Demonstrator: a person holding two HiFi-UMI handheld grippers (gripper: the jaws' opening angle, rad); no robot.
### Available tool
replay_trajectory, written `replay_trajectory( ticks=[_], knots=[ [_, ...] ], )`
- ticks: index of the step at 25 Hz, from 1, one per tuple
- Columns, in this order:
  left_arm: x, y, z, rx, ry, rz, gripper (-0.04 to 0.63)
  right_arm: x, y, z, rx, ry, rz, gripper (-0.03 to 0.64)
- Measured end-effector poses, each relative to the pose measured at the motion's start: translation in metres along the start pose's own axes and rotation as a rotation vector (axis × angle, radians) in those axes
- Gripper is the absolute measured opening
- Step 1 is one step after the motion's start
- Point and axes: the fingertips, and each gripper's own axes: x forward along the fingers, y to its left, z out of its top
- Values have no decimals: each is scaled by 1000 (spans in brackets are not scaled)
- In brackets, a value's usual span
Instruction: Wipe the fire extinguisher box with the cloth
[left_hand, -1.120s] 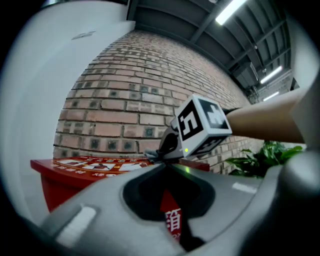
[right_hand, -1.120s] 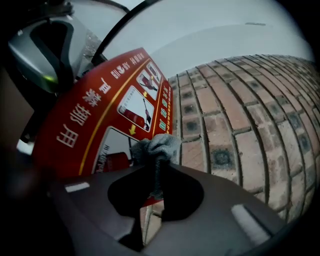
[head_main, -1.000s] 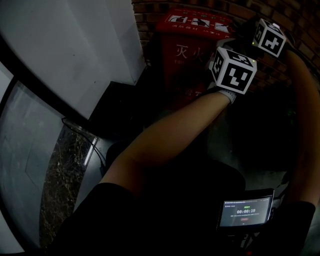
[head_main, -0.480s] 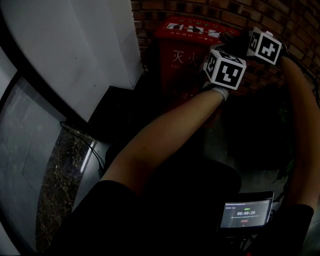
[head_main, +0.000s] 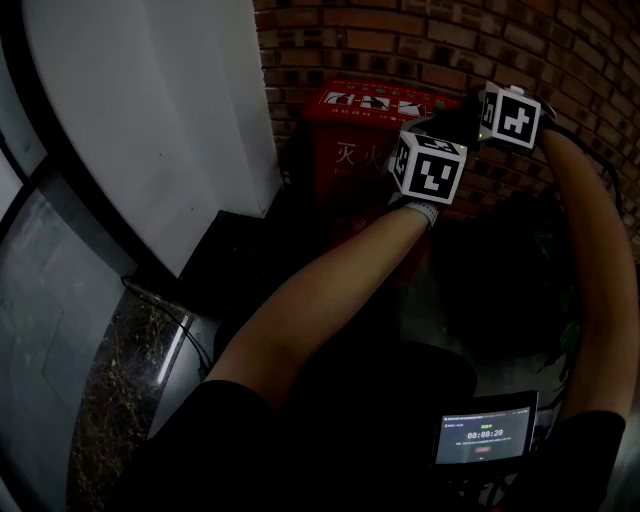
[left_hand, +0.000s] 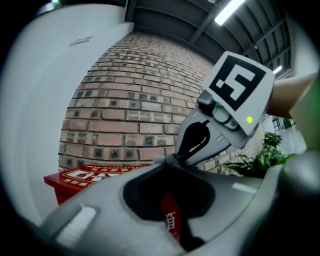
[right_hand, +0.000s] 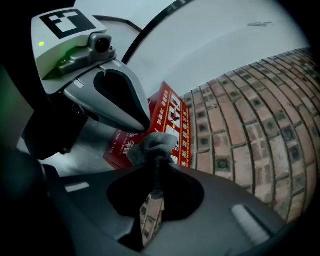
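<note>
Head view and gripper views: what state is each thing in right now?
Right gripper: shut on the cloth.
Cloth: bunched, clamped near the box top.
Left gripper: jaws together, tip by the cloth.
Fire extinguisher box: closed, upright against the brick wall.
Small screen: lit.

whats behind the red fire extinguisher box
A brick wall rises right behind the fire extinguisher box. The wall's foot is covered by the box, and whether they touch cannot be seen.
</note>
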Motion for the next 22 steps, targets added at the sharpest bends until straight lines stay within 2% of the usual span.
replay_trajectory(
  ticks=[4,7,11,15,22],
  knots=[
    [-1,-2,1,-11,-1,-19,2,-5,-20,-15,36,26,-81,34],
    [0,-14,5,-34,3,-49,2,-5,-37,-27,8,55,-133,34],
    [7,-31,-1,-7,3,-69,2,1,-58,-43,1,84,-222,34],
    [18,-39,-13,-18,9,-90,2,21,-68,-61,-46,134,-265,34],
    [31,-31,-24,30,-3,-81,2,71,-95,-78,-66,164,-337,34]
  ],
)
